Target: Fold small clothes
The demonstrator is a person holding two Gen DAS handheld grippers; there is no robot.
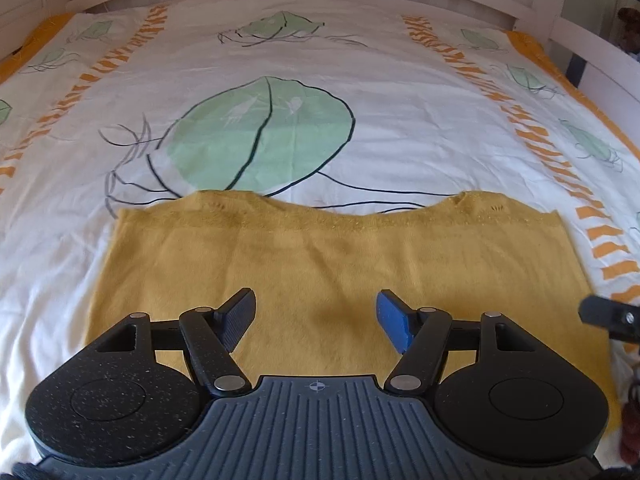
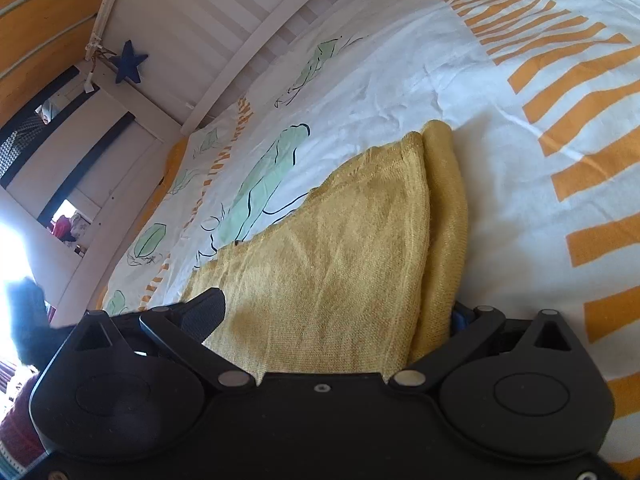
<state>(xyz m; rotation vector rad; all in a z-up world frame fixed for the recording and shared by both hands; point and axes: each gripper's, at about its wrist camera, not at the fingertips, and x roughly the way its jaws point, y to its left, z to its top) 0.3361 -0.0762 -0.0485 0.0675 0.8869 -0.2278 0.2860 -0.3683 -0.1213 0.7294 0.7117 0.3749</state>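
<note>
The mustard-yellow knitted garment [image 1: 320, 264] lay part-folded on the leaf-printed white bedsheet [image 1: 360, 120]. Left tongs [image 1: 316, 320] hovered wide, empty; right tongs [image 2: 336, 320] straddled its folded edge, grip unclear. Next: fold across.

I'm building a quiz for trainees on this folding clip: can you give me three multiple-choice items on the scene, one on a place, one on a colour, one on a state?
1. Where does the garment lie?
A. On the bedspread
B. On a chair
C. In a basket

2. What colour is the garment?
A. Navy
B. Mustard yellow
C. Pink

3. How does the left claw stand?
A. Shut on the garment
B. Shut on nothing
C. Open above the garment

Key: 1 A, the garment is spread flat on the leaf-printed bedspread. 2 B, the knit is mustard yellow in both views. 3 C, the left claw has a wide gap between its pads, with only flat cloth below.
</note>
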